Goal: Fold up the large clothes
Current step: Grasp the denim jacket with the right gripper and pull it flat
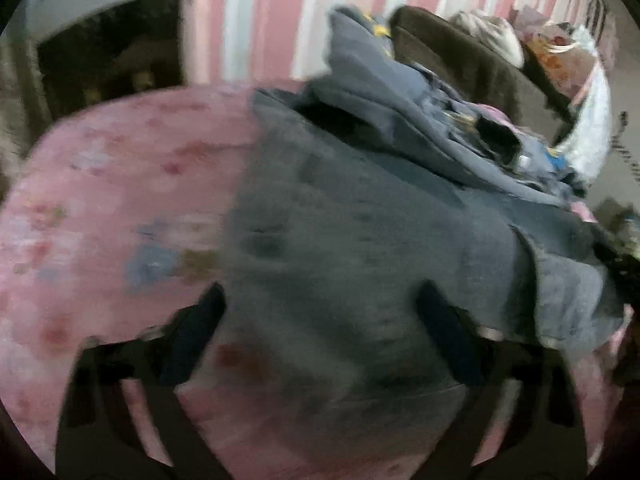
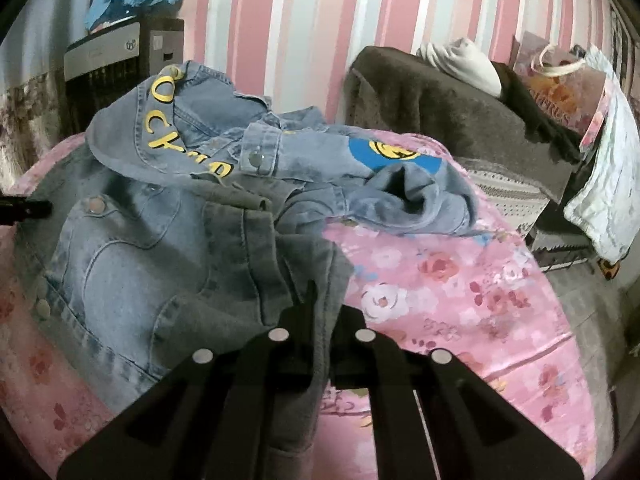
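Right claw clamped on denim jacket edge, left claw agape, straddling the blurred denim

One denim jacket lies on one pink floral bedsheet. Two grippers appear: the left gripper and the right gripper. One brown blanket sits behind.

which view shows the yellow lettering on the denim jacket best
The right wrist view. There the yellow lettering runs sharp and readable along the hood of the light blue denim jacket. The left wrist view is motion-blurred and shows the jacket mostly as grey-blue cloth, with only a small yellow patch visible.
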`<action>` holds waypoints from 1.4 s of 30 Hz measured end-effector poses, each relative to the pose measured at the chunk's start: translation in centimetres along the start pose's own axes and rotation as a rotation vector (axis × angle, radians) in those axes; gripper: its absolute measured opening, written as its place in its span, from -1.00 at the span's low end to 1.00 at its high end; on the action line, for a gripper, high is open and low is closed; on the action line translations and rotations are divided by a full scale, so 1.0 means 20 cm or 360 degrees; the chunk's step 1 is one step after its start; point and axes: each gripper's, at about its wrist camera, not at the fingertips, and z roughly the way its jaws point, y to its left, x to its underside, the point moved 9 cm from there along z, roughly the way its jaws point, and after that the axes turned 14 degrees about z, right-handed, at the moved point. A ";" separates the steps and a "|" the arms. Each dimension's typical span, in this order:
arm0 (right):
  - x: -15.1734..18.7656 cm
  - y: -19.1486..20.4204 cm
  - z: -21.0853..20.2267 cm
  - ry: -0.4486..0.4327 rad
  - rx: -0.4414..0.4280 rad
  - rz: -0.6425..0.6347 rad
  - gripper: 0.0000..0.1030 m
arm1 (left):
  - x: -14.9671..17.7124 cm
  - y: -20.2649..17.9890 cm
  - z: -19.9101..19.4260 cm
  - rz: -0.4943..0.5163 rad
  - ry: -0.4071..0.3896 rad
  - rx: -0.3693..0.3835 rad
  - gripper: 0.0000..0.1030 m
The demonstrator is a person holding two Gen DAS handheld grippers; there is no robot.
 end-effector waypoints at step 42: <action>0.00 -0.12 -0.43 0.0006 -0.0348 -0.0011 0.00 | 0.75 -0.23 -0.92 0.0044 -0.0187 -0.0418 0.84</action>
